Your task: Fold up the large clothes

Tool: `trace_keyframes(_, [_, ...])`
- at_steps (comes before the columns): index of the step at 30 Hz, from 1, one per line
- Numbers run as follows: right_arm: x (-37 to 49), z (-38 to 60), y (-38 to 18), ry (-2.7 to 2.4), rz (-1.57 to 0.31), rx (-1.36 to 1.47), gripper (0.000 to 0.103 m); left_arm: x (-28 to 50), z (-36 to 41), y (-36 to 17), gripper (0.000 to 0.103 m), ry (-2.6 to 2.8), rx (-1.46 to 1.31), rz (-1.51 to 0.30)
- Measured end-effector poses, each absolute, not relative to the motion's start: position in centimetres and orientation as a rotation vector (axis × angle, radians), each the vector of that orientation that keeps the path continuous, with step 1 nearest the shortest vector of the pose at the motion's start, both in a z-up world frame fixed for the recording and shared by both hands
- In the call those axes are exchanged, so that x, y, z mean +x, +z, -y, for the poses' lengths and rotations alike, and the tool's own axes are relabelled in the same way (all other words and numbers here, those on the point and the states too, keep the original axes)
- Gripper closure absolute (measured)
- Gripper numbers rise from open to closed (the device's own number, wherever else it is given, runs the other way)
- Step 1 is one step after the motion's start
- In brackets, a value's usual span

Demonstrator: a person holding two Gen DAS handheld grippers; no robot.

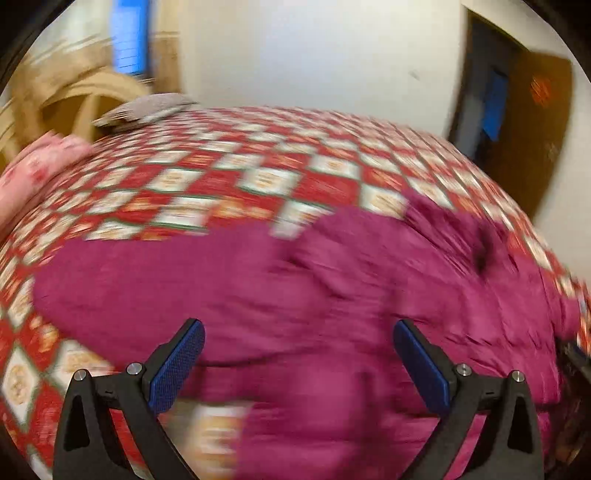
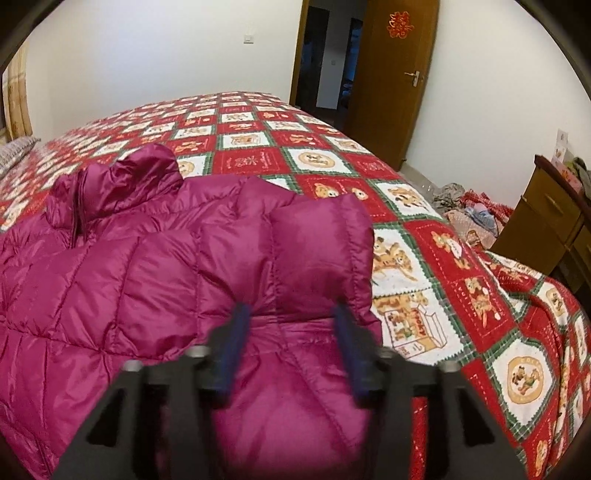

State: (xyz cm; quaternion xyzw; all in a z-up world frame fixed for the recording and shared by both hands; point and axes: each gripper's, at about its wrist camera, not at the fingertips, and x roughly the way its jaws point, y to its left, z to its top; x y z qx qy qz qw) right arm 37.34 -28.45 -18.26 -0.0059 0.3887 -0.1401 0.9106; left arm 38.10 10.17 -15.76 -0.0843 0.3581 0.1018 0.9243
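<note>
Magenta quilted puffer jacket [image 2: 155, 266] lies spread on the bed, filling the near part of both views. Right hand-held gripper [image 2: 291, 332] hovers just over a folded-over sleeve [image 2: 317, 251] at the jacket's right edge, blue pads apart, fabric below and between them but not pinched. Left hand-held gripper [image 1: 299, 354] also stands wide apart over the jacket, nothing clamped; that view is motion-blurred. Jacket collar [image 2: 140, 173] is bunched up at the far side, dark zipper line beside it.

Bed is covered by a red, white and green checked bedspread [image 2: 332, 162] printed with teddy bears; one near square shows a box with lettering, too small to read surely. Pink pillow [image 1: 40, 162] and a grey patterned cushion [image 1: 147, 107] sit toward the wooden headboard [image 1: 85, 99].

Right of the bed: a heap of clothes [image 2: 476, 214] on the floor and a brown wooden cabinet [image 2: 550, 218]. Far side: white wall with a switch plate [image 2: 249, 38], open brown door [image 2: 399, 74] carrying a red paper-cut double-happiness character [image 2: 399, 24], dark doorway beside it.
</note>
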Motion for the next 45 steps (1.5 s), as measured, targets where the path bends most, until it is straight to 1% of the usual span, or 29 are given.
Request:
trace_keyframes(4, [37.4,28.4,-18.3,-0.281,-0.803,-0.002,0.038,36.2,-19.3,-14.9,0.001,0.425,-0.276,-0.711])
trace_keyframes(7, [37.4,28.4,-18.3,-0.284,-0.803,-0.007,0.037,35.4,-26.7,-15.9,0.001,0.606,-0.374,-0.738])
trace_keyframes(11, [37.5,28.3,-18.4,-0.287,-0.805,-0.011,0.037,34.6,-33.5,-18.2,0.001,0.785,-0.505,-0.750])
trace_keyframes(14, [37.6,28.2,-18.5,-0.292,-0.806,-0.019,0.037,35.3,-35.9,-20.5,0.001,0.785,-0.595,-0.815])
trace_keyframes(17, [37.6,28.2,-18.5,-0.292,-0.807,-0.019,0.036,35.7,-35.5,-20.4,0.001,0.789,-0.547,-0.770])
trace_keyframes(18, [37.6,28.2,-18.5,-0.292,-0.807,-0.019,0.036,36.1,-35.1,-20.5,0.002,0.753,-0.540,-0.761])
trace_keyframes(19, [37.5,28.2,-18.4,-0.292,-0.806,-0.019,0.036,36.4,-35.1,-20.7,0.006,0.742,-0.538,-0.766])
trace_keyframes(21, [37.6,28.1,-18.5,-0.293,-0.807,-0.020,0.036,36.5,-34.7,-21.1,0.029,0.771,-0.500,-0.776])
trace_keyframes(22, [37.5,28.1,-18.5,-0.293,-0.807,-0.020,0.036,36.6,-34.6,-21.2,0.036,0.774,-0.487,-0.773])
trace_keyframes(23, [37.5,28.1,-18.5,-0.293,-0.806,-0.019,0.036,36.6,-34.5,-21.2,0.049,0.762,-0.489,-0.764])
trace_keyframes(24, [37.6,28.1,-18.5,-0.293,-0.806,-0.018,0.036,36.5,-34.7,-21.0,0.066,0.740,-0.499,-0.753])
trace_keyframes(25, [37.6,28.1,-18.5,-0.292,-0.806,-0.017,0.036,36.4,-34.8,-20.9,0.075,0.714,-0.510,-0.744])
trace_keyframes(26, [37.6,28.1,-18.5,-0.292,-0.807,-0.016,0.036,36.4,-34.9,-20.8,0.087,0.683,-0.524,-0.735])
trace_keyframes(27, [37.6,28.1,-18.5,-0.291,-0.807,-0.014,0.036,36.5,-34.9,-20.6,0.092,0.646,-0.536,-0.729])
trace_keyframes(31, [37.4,28.1,-18.5,-0.289,-0.805,-0.007,0.036,36.4,-33.2,-18.6,0.093,0.625,-0.488,-0.663])
trace_keyframes(35, [37.4,28.2,-18.5,-0.286,-0.804,0.002,0.036,37.0,-29.3,-14.8,0.093,0.528,-0.403,-0.567])
trace_keyframes(38, [37.4,28.4,-18.5,-0.282,-0.803,0.013,0.036,37.6,-24.5,-11.0,0.093,0.407,-0.309,-0.487])
trace_keyframes(41, [37.4,28.5,-18.5,-0.277,-0.801,0.025,0.036,38.1,-18.0,-7.5,0.093,0.247,-0.192,-0.421])
trace_keyframes(45, [37.3,28.7,-18.5,-0.270,-0.797,0.046,0.035,38.4,-10.2,-5.0,0.093,0.044,-0.088,-0.374])
